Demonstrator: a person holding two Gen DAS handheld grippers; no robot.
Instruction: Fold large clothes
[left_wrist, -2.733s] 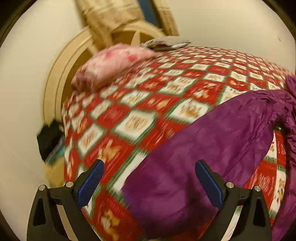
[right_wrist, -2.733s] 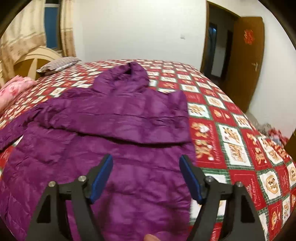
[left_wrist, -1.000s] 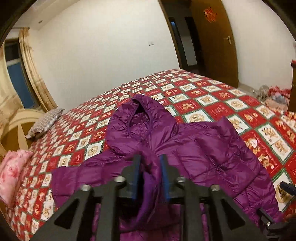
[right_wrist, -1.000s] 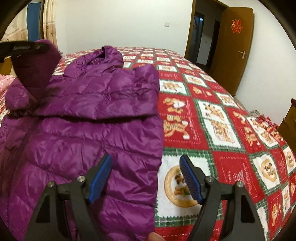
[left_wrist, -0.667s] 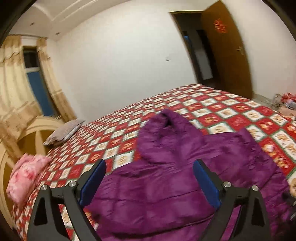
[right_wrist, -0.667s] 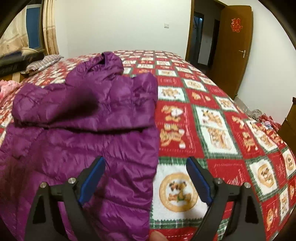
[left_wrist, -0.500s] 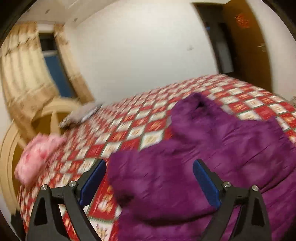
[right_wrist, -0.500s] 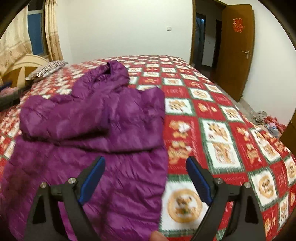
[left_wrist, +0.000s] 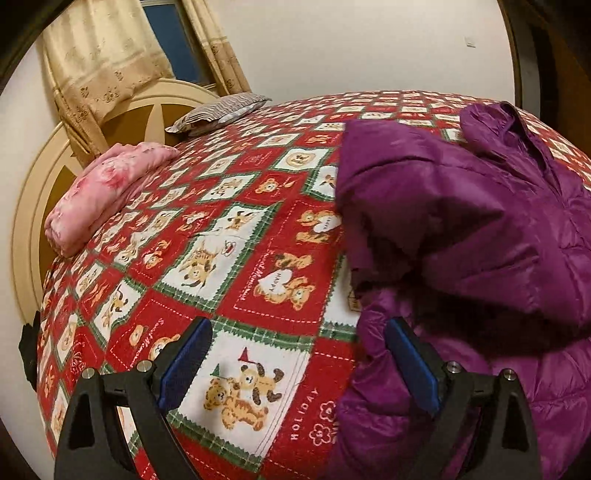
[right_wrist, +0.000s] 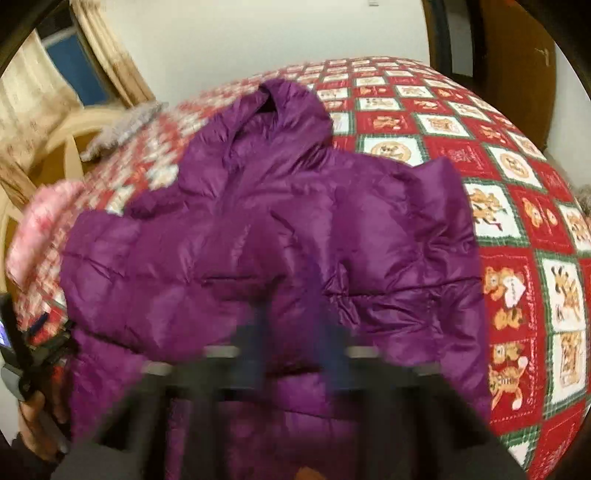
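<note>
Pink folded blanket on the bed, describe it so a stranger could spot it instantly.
Start at the bed's cream headboard. On the red teddy-bear quilt before it lie two soft things: the pink folded blanket nearer the edge and a grey striped pillow farther along. Only the blanket is pink and blotchy.

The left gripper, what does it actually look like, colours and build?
The left gripper has two matte black plastic arms with triangular cut-outs, fastened by round silver screws. Each finger carries a flat, dark blue ribbed pad. No cables or markings show. The right gripper is too blurred to describe beyond black arms and bluish pads.
</note>
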